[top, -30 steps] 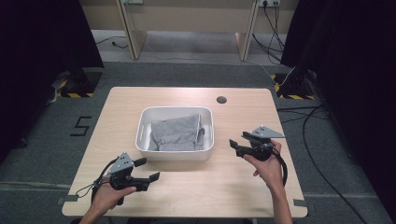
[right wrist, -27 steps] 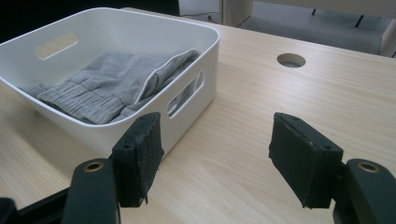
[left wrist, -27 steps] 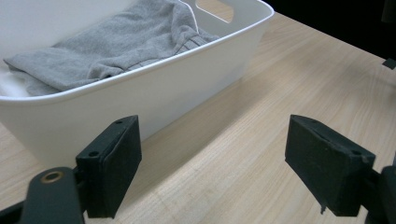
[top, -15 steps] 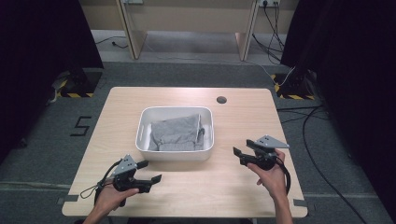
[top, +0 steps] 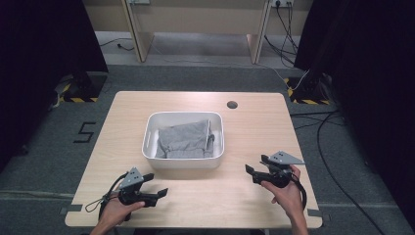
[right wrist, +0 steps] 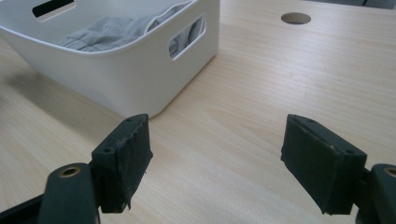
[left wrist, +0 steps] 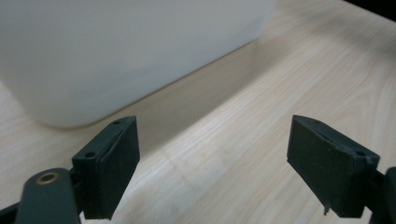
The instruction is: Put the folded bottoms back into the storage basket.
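Grey cloth (top: 185, 139) lies folded inside white bin (top: 152, 131) mid-worktop (top: 254, 122). Left gripper (top: 157, 194) & right gripper (top: 250, 170) both w/ jaws apart, empty, flanking bin near front edge — prob. parked clear of it.

Our left gripper (top: 155, 190) low in our left hand (top: 116, 211), jaws wide apart, our right gripper (top: 255, 170) likewise parted, right hand (top: 286, 190) gripping behind it
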The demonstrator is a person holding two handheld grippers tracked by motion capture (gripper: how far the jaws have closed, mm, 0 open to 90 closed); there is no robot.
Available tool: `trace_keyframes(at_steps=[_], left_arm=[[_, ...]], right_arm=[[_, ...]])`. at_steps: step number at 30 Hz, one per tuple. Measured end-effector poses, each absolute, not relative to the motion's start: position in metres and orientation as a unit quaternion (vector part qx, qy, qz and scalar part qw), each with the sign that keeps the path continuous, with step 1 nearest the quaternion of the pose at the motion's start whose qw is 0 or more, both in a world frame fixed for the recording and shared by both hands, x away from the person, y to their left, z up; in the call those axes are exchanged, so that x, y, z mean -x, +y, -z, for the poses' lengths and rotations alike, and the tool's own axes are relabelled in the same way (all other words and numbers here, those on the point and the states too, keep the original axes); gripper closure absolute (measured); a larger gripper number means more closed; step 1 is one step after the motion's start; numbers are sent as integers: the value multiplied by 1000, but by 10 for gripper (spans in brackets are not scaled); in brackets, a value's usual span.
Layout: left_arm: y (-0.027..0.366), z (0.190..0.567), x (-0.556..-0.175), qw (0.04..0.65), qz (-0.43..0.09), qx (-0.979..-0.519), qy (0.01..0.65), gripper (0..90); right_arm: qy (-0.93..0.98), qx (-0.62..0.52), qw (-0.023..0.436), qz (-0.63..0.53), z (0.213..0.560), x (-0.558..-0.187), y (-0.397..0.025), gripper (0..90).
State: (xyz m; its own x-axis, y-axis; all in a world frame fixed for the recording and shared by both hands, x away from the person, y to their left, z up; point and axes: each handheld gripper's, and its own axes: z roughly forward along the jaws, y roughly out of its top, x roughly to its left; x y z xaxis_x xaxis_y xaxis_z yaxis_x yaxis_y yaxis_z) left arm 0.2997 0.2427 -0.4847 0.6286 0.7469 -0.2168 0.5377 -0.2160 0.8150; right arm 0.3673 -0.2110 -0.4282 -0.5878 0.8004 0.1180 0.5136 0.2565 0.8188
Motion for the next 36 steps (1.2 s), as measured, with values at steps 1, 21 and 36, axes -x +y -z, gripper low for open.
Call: trace_keyframes(at_steps=[1, 21, 36], left_arm=[[244, 486, -299, 465, -111, -773, 417, 168], [255, 494, -279, 455, -114, -775, 423, 168], [259, 494, -268, 448, -114, -780, 422, 168]], right_arm=[[777, -424, 165, -436, 430, -366, -213, 248], [777, -445, 154, -417, 447, -336, -231, 256], [791, -438, 165, -394, 468, -310, -226, 269]])
